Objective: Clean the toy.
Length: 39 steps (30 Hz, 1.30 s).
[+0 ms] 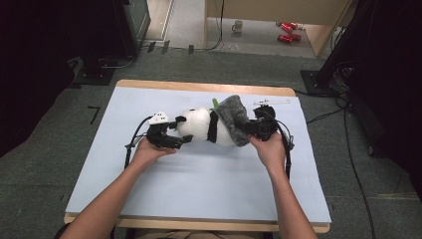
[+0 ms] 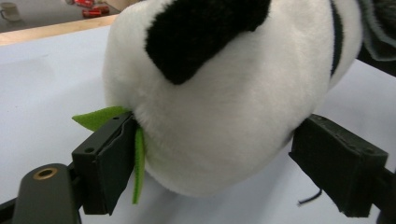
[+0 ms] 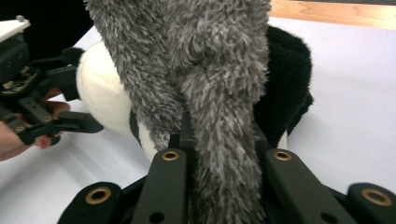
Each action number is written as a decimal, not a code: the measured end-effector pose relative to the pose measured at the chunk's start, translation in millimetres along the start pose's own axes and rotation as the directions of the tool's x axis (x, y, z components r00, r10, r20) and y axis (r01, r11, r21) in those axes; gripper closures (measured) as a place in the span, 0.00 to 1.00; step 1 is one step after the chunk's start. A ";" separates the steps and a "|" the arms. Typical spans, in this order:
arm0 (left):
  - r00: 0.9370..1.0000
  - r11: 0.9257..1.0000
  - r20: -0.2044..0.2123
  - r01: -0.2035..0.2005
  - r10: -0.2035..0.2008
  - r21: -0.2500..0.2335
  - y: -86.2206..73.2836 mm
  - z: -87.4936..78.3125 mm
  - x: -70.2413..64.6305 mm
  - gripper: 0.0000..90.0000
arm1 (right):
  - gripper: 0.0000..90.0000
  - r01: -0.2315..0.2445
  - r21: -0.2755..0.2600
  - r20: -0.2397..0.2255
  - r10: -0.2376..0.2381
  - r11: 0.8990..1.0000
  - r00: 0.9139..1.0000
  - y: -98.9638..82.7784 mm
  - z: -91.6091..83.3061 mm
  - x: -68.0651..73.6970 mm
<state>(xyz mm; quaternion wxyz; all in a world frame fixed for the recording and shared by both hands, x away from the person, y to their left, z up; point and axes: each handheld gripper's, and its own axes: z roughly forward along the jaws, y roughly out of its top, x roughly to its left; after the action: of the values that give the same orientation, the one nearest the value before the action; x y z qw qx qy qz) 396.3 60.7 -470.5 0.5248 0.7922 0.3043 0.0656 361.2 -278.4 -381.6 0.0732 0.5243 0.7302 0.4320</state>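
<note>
Pulling a grey cover over a plush panda

Clamping a fold of the shaggy grey fabric cover (image 3: 219,93), the right gripper (image 3: 223,161) is clenched on it. That cover sits over one end of the black-and-white plush panda (image 1: 201,125), lying on the pale blue table (image 1: 199,184) between both grippers. At the other end, the left gripper (image 2: 219,158) stands released, its jaws spread beside the panda's white head, with a green felt leaf (image 2: 105,117) against one pad.
</note>
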 end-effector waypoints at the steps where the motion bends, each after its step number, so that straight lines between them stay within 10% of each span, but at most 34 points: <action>1: 1.000 1.000 -0.006 -0.007 0.007 0.000 -0.7 1.7 -0.3 0.16 | 0.86 0.003 0.000 0.000 -0.003 1.000 1.000 0.0 0.7 0.7; 9: 0.997 1.000 -0.071 -0.007 0.007 0.002 -2.4 2.9 -6.2 0.49 | 0.86 0.013 -0.007 0.005 -0.013 1.000 1.000 0.7 2.1 5.8; 14: 0.998 0.998 -0.026 0.054 -0.054 0.025 0.3 -5.1 -9.7 0.66 | 0.86 0.018 -0.011 0.005 -0.018 1.000 1.000 3.6 -4.6 11.8; 21: 0.990 0.989 0.048 0.125 -0.129 0.078 9.4 -24.2 -24.5 0.70 | 0.86 0.041 -0.032 -0.024 -0.041 0.999 0.999 12.8 -21.6 29.3; 26: 0.978 0.973 0.021 0.206 -0.209 0.102 4.4 -32.6 -45.1 0.69 | 0.86 0.079 -0.041 -0.063 -0.081 0.996 0.995 17.5 -26.5 56.5; 36: 0.977 0.976 -0.036 0.210 -0.209 0.047 0.5 -28.1 -53.1 0.64 | 0.86 0.103 0.042 -0.152 -0.095 0.994 0.984 5.7 12.3 97.6; 39: 0.986 0.986 -0.062 0.159 -0.156 0.042 1.5 -27.6 -60.3 0.64 | 0.85 0.114 0.057 -0.158 -0.104 0.992 0.982 1.7 24.6 102.6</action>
<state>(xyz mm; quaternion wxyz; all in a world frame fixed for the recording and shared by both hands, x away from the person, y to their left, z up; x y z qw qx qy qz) 336.7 49.0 -444.0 0.5008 0.7754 0.3825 0.0399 331.1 -179.6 -360.1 0.0225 0.4506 0.7750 0.4425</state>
